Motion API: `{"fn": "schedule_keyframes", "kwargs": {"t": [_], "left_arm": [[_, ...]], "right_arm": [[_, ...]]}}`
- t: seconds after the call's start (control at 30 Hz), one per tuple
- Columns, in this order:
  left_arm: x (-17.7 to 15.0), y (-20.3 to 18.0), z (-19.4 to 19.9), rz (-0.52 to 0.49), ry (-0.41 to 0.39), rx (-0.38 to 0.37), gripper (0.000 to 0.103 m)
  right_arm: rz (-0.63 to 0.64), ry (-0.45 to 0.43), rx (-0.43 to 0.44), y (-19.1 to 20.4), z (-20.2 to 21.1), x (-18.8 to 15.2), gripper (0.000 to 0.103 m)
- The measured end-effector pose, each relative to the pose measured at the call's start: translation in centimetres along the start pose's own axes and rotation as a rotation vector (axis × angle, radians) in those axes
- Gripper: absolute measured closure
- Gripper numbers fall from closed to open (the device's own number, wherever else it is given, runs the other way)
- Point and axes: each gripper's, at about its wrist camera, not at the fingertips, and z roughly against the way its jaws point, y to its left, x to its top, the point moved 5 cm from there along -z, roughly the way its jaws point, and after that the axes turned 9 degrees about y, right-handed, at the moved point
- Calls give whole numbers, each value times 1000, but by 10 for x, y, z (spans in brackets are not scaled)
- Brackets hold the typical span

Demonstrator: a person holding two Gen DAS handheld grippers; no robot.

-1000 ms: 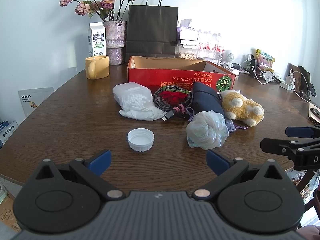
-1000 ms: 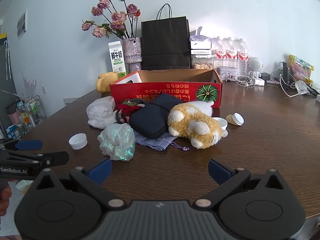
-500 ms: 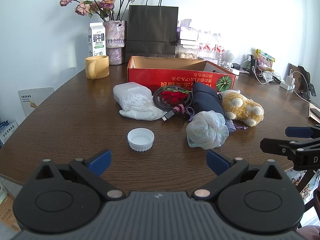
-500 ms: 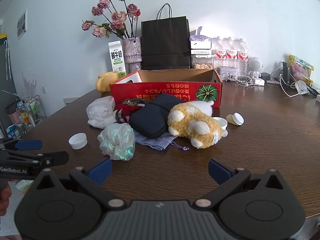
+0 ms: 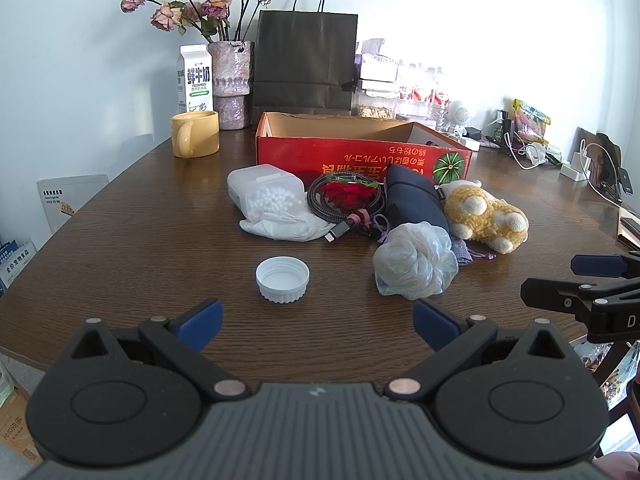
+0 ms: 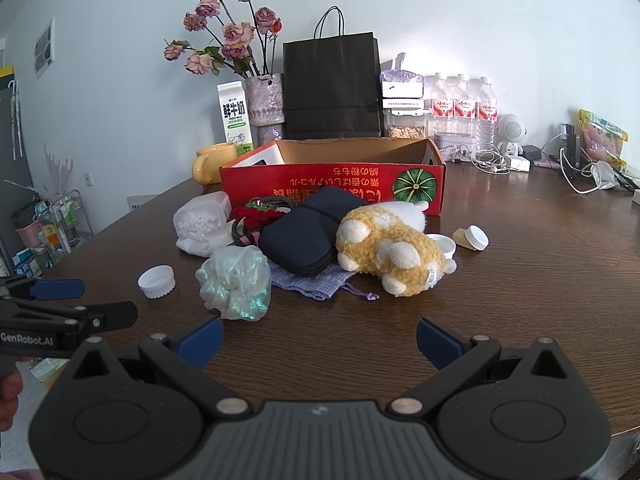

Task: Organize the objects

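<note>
Left wrist view: the left gripper (image 5: 316,320), fingers spread and empty, hovers low over the tabletop (image 5: 120,248). The white cap (image 5: 283,279) lies straight ahead, just beyond the fingertips, mouth up; the plastic bag ball (image 5: 414,264) sits ahead to the right. The red box (image 5: 360,156) stands farther back.

Right wrist view: the right gripper (image 6: 318,338), fingers likewise apart and empty, faces the plush toy (image 6: 390,254) ahead; the cap lies far left, so the left gripper is judged nearer it.
</note>
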Motion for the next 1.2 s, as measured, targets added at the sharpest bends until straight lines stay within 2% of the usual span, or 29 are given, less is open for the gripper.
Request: {"fn": "schedule_keyframes", "kwargs": {"t": [0.53, 1.2], "left_arm": [[0, 1, 0, 1, 2, -1, 0], [6, 18, -18, 16, 16, 26, 0]], "right_arm": [[4, 4, 4, 2, -2, -2, 0], [79, 40, 50, 26, -30, 7, 0]]}}
